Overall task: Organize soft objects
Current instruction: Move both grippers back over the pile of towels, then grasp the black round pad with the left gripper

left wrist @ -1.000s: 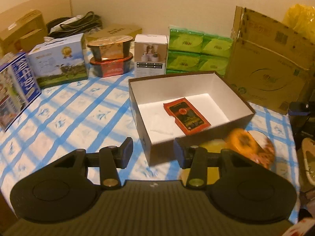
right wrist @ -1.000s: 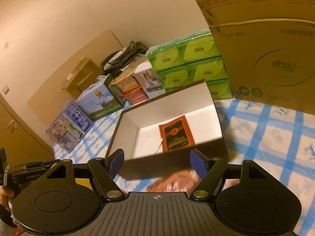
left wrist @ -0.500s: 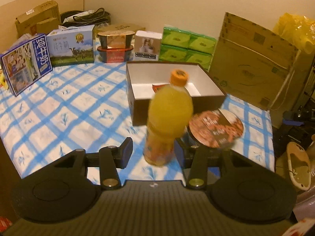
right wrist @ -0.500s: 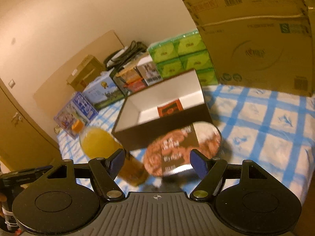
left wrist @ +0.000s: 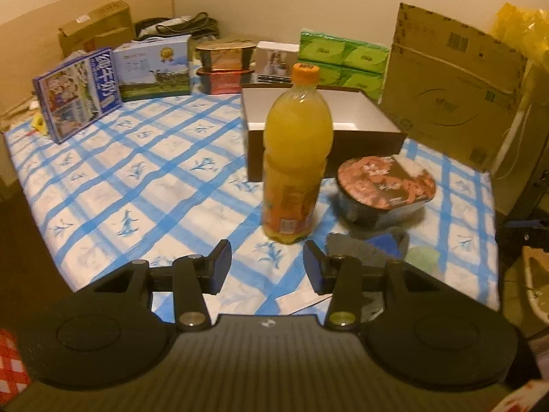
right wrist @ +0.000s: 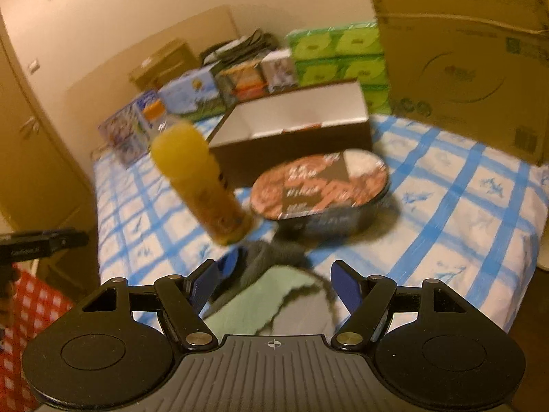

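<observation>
Both cameras pulled back since earlier frame: bottle, noodle bowl, cloths now in view. Grey cloth (right wrist: 274,257) and green cloth (right wrist: 260,298) lie low centre of right view, near table edge, between right gripper (right wrist: 274,283) fingers; jaws wide, gripping nothing. Left gripper (left wrist: 267,265) half open, empty. Orange bottle (left wrist: 295,158) upright at centre; noodle bowl (left wrist: 386,189) right of it; open box (left wrist: 322,147) behind. Checked tablecloth (left wrist: 137,185) underneath.

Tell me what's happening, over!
Both jaws open, holding nothing. Green cloth and grey cloth lie by right gripper. Juice bottle stands before left gripper, noodle bowl beside.
</observation>
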Tool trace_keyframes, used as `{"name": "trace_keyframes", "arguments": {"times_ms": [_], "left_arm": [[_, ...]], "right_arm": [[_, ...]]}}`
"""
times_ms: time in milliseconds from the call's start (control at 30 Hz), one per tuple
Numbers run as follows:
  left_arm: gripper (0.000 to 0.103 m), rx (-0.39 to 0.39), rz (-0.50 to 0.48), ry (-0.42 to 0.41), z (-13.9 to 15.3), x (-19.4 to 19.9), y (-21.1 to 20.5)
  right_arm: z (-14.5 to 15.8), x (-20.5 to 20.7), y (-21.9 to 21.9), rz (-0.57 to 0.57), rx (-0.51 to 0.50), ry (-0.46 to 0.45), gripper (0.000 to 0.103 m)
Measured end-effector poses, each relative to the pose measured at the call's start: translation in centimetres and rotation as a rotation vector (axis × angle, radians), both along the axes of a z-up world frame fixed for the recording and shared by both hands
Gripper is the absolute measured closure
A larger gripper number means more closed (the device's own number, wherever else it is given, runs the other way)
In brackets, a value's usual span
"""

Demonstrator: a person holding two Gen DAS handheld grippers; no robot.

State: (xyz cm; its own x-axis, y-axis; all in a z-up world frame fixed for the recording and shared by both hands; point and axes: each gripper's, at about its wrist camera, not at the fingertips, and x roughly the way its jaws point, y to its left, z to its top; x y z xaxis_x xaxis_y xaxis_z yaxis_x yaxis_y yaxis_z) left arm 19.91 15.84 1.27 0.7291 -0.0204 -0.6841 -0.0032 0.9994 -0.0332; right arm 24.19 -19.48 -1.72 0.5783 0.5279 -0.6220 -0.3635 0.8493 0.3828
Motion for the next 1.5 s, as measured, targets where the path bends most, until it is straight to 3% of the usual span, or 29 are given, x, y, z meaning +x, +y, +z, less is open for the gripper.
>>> {"name": "trace_keyframes", "arguments": {"times_ms": [200,433,600,967,1267,1500], "left_arm": [[0.061,0.062,-0.006,0.038,-2.7,-0.5,-1.0],[0.054,0.046,-0.048,0.106,-6.8,-0.8,-2.6],[0.043,0.037,-0.111,0.146,-9.5,-1.3,-4.2],[0.035,0.075,-0.273,0.228,-14.6,-0.5,-7.5],[0.031,0.069,-0.325,0.288,-17.2,1.4,-8.4],[0.034,0.061,-0.327,0.293,-18.1,2.0,-7.9]], "right_arm": [[-2.0,-0.6,1.7,0.036,-0.031,0.039,0.030],[-3.7,-1.1,1.9,0.039,-0.105,0.049,0.030],[-4.9,-1.1,1.9,0.036,-0.116,0.077,0.030],[-6.6,-0.3,1.3,0.017,-0.118,0.138,0.030],[-7.5,0.1,0.5,-0.015,-0.117,0.171,0.030],[-8.0,0.4,0.5,-0.021,-0.121,0.183,0.030]]}}
